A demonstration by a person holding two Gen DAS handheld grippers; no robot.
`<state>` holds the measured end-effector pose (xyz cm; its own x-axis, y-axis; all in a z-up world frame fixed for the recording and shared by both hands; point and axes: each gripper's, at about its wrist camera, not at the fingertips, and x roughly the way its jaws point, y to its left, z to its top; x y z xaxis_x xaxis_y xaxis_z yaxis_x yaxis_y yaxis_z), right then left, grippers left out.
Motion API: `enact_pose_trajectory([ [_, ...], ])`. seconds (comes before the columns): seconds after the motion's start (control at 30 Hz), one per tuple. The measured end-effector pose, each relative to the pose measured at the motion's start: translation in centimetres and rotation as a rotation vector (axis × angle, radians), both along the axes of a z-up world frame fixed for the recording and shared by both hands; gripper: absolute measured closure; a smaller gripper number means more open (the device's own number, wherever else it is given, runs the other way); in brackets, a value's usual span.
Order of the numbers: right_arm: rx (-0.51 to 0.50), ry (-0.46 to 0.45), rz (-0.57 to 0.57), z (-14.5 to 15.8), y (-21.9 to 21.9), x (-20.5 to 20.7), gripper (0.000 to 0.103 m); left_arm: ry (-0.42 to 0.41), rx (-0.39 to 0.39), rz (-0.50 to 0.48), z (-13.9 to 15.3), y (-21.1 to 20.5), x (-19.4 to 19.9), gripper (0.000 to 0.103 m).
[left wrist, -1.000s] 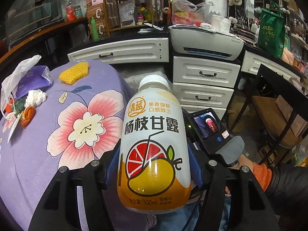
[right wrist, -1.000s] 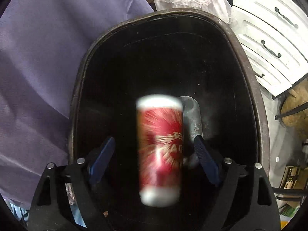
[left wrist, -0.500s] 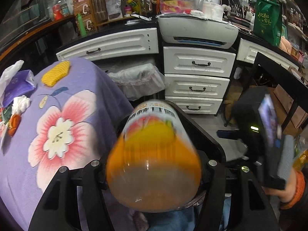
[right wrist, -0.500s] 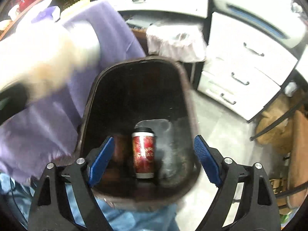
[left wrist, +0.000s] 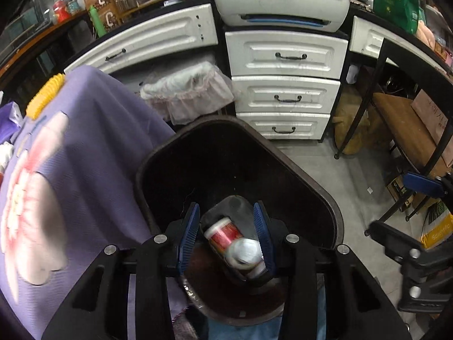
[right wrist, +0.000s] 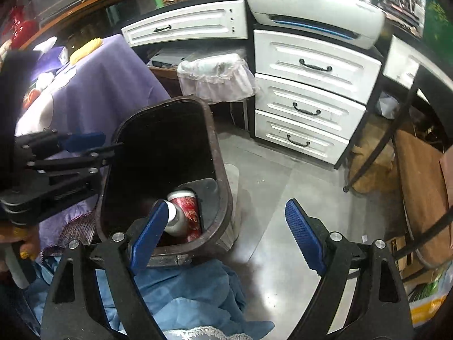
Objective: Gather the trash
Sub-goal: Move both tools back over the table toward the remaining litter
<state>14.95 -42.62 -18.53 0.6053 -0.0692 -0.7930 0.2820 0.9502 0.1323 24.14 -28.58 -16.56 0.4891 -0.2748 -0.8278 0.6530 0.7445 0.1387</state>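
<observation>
Bottle (left wrist: 245, 252) blurred, white, atop red can (left wrist: 223, 236) in dark bin (left wrist: 311, 187); left gripper (left wrist: 228, 238), right gripper (right wrist: 226, 235) both released, empty.

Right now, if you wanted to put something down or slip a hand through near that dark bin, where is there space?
Bare grey floor lies open between the bin and the white drawers. Inside the bin, the upper part is free; its bottom is crowded by a red can and a pale bottle. The purple cloth hangs bare beside the bin, cluttered further left.
</observation>
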Motion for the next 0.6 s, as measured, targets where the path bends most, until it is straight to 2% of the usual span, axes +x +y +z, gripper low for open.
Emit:
enact_pose_trajectory([
  [0.17,0.017,0.009,-0.004,-0.7,-0.1,-0.4,0.019,0.007,0.057,0.034,-2.1,-0.2,0.5,0.062],
  [0.3,0.025,0.010,-0.006,-0.9,0.0,-0.5,0.019,0.000,0.042,0.032,-1.9,0.0,0.0,0.031],
  [0.5,0.028,-0.016,-0.016,-0.1,0.0,-0.1,0.019,-0.040,0.007,0.002,0.3,0.7,-1.3,0.026],
  [0.6,0.022,-0.032,-0.019,0.5,0.0,0.0,0.019,-0.052,-0.025,0.023,2.3,2.2,-1.4,0.024],
])
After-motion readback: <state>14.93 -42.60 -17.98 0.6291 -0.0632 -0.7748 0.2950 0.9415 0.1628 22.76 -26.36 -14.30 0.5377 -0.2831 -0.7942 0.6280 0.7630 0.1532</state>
